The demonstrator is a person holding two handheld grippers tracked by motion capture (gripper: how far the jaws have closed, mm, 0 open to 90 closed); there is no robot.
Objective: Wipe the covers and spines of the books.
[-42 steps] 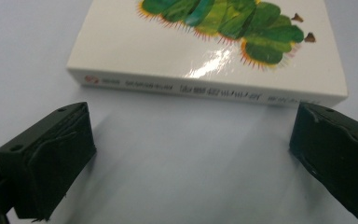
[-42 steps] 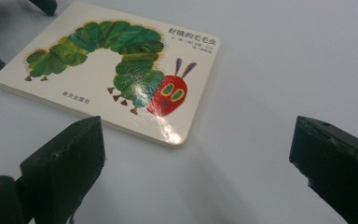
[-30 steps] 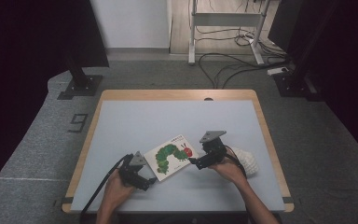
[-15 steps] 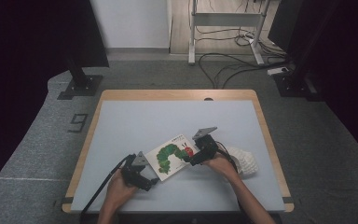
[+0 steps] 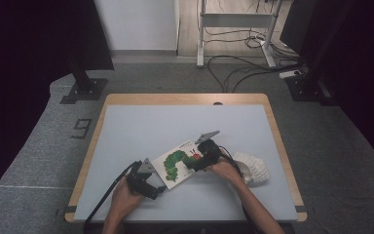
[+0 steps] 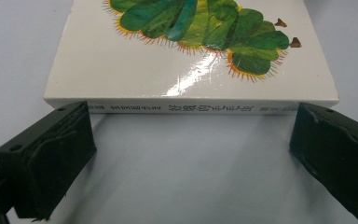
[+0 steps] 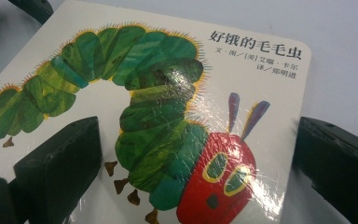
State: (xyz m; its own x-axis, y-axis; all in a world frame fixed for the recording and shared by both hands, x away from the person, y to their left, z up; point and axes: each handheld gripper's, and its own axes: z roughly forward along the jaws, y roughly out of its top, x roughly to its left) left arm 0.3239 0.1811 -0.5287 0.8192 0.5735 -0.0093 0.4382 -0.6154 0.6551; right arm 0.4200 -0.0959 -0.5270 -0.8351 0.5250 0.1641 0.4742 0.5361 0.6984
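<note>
On the table (image 5: 126,126) the book (image 5: 177,163) lies flat near my edge. My right gripper (image 5: 198,163) has moved in over its cover, jaws apart, closing nothing; my left gripper (image 5: 152,187) waits at the spine, jaws apart.

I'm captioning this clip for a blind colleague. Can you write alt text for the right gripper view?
A white board book with a green caterpillar and red head on its cover lies on the pale table. The right gripper hangs over it with its two black jaws wide apart, either side of the caterpillar's head.
</note>
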